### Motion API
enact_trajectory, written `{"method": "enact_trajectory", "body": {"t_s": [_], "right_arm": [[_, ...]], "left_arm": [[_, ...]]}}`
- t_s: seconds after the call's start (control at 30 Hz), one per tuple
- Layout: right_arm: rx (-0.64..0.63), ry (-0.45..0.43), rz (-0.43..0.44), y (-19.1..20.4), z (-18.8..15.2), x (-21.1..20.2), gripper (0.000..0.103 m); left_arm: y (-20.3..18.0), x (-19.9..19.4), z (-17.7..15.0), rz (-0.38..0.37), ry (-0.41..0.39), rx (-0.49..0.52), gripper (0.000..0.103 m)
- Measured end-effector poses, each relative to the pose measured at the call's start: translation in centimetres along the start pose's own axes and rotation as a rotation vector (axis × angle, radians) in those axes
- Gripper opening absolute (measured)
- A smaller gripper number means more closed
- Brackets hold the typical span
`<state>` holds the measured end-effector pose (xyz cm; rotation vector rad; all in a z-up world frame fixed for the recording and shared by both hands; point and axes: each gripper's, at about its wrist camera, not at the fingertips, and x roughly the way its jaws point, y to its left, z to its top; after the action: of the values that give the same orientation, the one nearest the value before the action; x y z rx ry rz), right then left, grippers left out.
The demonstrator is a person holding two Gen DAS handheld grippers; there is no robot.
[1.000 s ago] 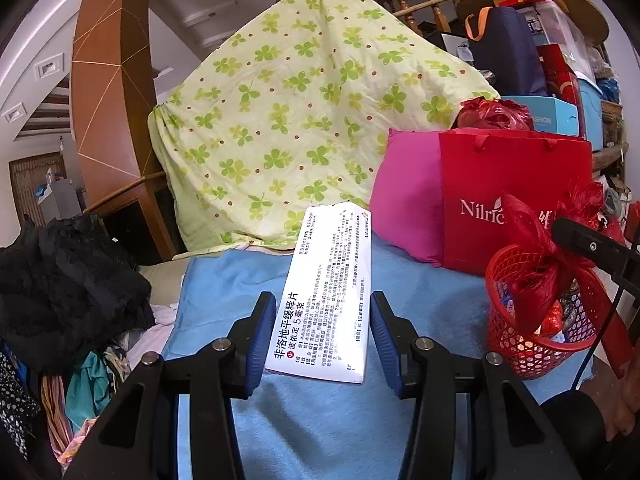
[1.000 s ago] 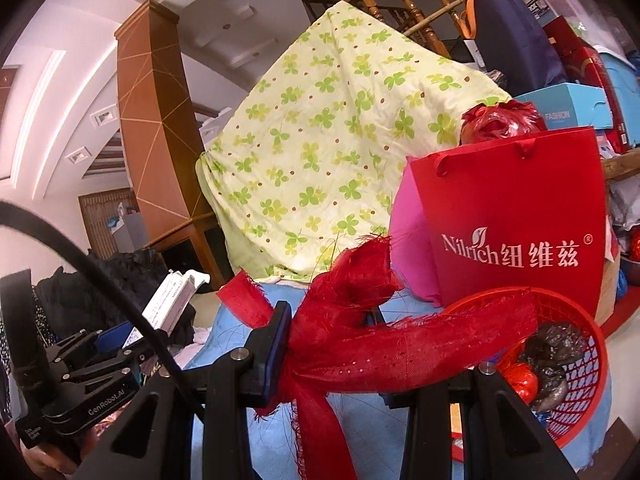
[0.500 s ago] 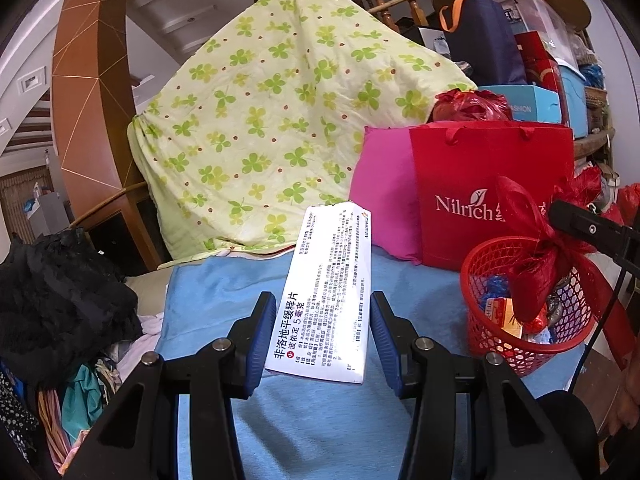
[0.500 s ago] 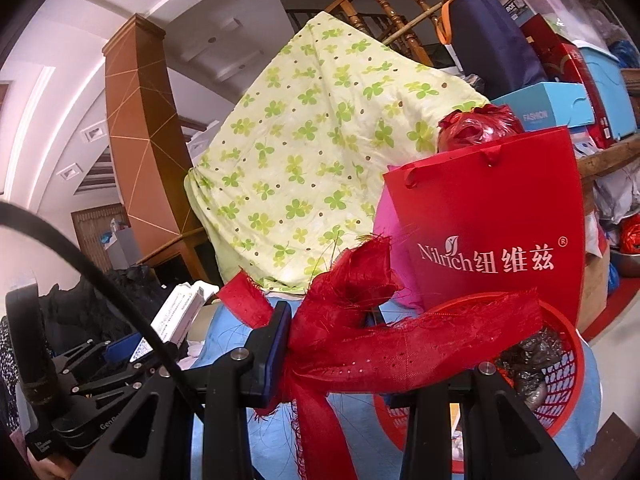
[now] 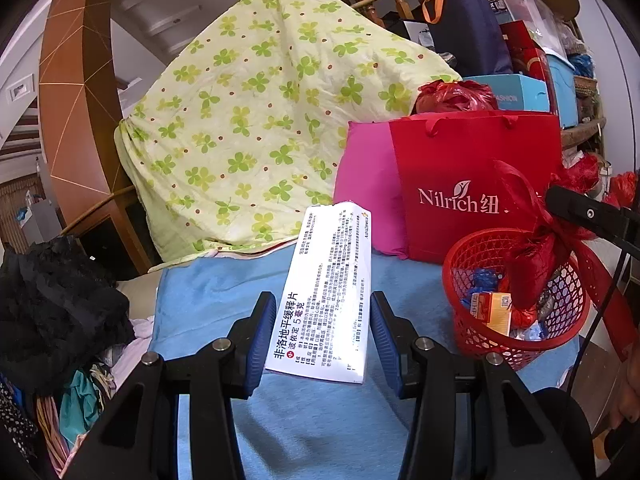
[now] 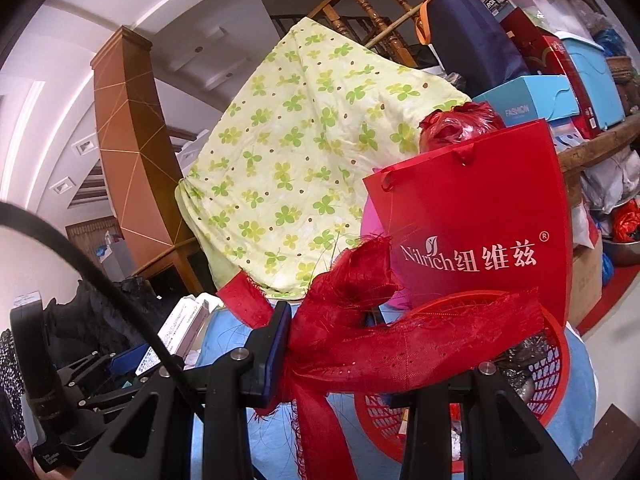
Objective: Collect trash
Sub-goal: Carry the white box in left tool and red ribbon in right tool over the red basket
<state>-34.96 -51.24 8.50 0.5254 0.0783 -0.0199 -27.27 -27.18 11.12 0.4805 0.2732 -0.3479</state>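
- Medicine box [image 5: 326, 296], white with printed text, sits lower centre of the left wrist view, clamped between the blue pads [image 5: 261, 336] of the left gripper [image 5: 320, 340], lifted over the blue cloth [image 5: 224, 292].
- Red basket [image 5: 516, 344] at right centre already holds wrappers and a small carton; step looks like carrying the box to it. Next: swing right over the rim, release.
- Red ribbon [image 5: 532, 248] hangs over the basket opening, may block the drop.
- Red bag [image 5: 476, 160] and clover quilt [image 5: 260, 120] behind; dark clothes at left edge.
- Right wrist view: right gripper [image 6: 332, 344] lower centre, narrow, pinching the ribbon bow [image 6: 360, 320]; basket [image 6: 560, 384] lower right beneath it.
- Box [image 6: 180, 324] seen lower left.
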Motion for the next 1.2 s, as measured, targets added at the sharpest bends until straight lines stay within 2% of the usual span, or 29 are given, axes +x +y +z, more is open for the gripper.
{"method": "enact_trajectory", "body": {"t_s": [0.87, 0.97, 1.2], "right_arm": [[0.098, -0.023, -0.050, -4.2, 0.2, -1.4, 0.039], [0.106, -0.029, -0.063, -4.7, 0.4, -1.4, 0.039], [0.173, -0.045, -0.108, -7.5, 0.7, -2.1, 0.039]], "left_arm": [[-3.4, 0.6, 0.2, -0.060, 0.028, 0.052, 0.050], [-3.7, 0.6, 0.1, -0.085, 0.034, 0.051, 0.050], [-4.8, 0.8, 0.1, -0.226, 0.062, 0.028, 0.050]]}}
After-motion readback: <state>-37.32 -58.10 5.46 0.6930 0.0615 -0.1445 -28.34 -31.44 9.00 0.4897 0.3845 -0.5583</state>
